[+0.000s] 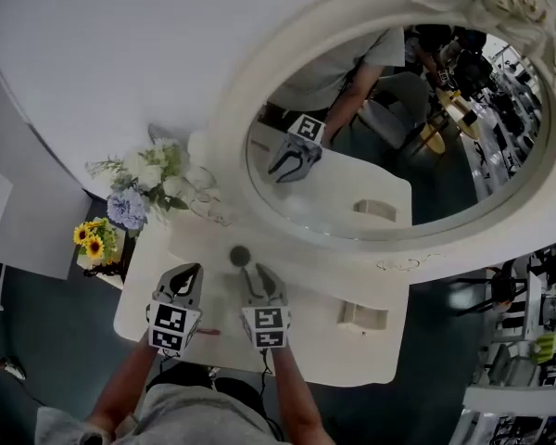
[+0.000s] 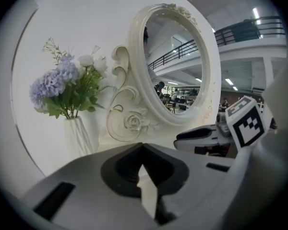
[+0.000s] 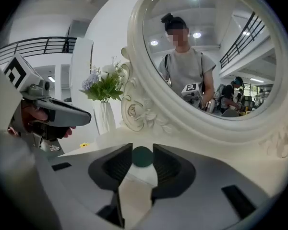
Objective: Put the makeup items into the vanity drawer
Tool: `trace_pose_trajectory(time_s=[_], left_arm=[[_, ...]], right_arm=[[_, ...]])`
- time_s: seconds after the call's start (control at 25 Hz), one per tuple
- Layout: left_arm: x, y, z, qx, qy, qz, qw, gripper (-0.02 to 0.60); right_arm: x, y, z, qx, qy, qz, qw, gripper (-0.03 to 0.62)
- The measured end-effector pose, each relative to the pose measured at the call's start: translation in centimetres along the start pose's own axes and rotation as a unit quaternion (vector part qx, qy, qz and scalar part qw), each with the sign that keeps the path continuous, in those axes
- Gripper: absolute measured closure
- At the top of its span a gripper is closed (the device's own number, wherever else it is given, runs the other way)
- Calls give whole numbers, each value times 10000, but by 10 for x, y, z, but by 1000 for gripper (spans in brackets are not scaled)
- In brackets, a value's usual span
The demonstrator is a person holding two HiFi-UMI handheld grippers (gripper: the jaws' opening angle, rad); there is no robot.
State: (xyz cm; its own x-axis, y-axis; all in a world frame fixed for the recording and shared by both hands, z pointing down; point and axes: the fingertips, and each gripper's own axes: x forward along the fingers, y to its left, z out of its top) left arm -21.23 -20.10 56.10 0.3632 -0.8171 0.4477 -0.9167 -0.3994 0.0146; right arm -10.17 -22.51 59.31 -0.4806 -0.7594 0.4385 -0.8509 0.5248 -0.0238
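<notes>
- Mirror point(image 1: 445, 174): a large oval in an ornate white frame, upright at the back of the vanity top point(image 1: 306, 346).
- Vanity drawer: no view shows its front, so I cannot tell whether it is open.
- Vase of flowers point(image 1: 148, 188): stands at the rear left corner of the top, well apart from the work.
- Left gripper point(image 1: 187, 272): hangs over the front left of the top. Its own view shows the jaw tips meeting, with nothing between them and nothing touched.
- Right gripper point(image 1: 256, 271): just beside the left one. Its jaws stand partly apart, at a moderate gap.
- Pale block point(image 1: 361, 315): lies on the right of the top. What it is cannot be determined.
- Round dark-green item point(image 1: 240, 256): sits on the top directly ahead of the right gripper, framed between its jaw tips in the right gripper view. The pads do not appear to press on it.
- Handling assessment: likely a small lidded makeup pot or compact. It should be rigid, light and smooth, and may slip or roll. Recommend gripping across its width, low at the sides, with moderate pressure.
</notes>
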Motion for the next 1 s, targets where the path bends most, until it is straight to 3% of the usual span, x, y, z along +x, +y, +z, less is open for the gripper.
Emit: trace_pose_trajectory(time_s=[0.12,0.28,0.72,1.0], left_arm=[[4,5,-6,-77,96,64,9999,581],[8,10,-13,-131,206,147,9996,581],[16,24,-20,-223,352,316,9986,581],[22,19,-18,-223,328,286,9988,581]], right_arm=[[16,3,-10,12,293,213,9993,419],[35,3,-17,-65,573,328,9978,379],[56,1,-33,-394,1365,424,9890,381],[57,2,-34,-402,1438,460,9877,398]])
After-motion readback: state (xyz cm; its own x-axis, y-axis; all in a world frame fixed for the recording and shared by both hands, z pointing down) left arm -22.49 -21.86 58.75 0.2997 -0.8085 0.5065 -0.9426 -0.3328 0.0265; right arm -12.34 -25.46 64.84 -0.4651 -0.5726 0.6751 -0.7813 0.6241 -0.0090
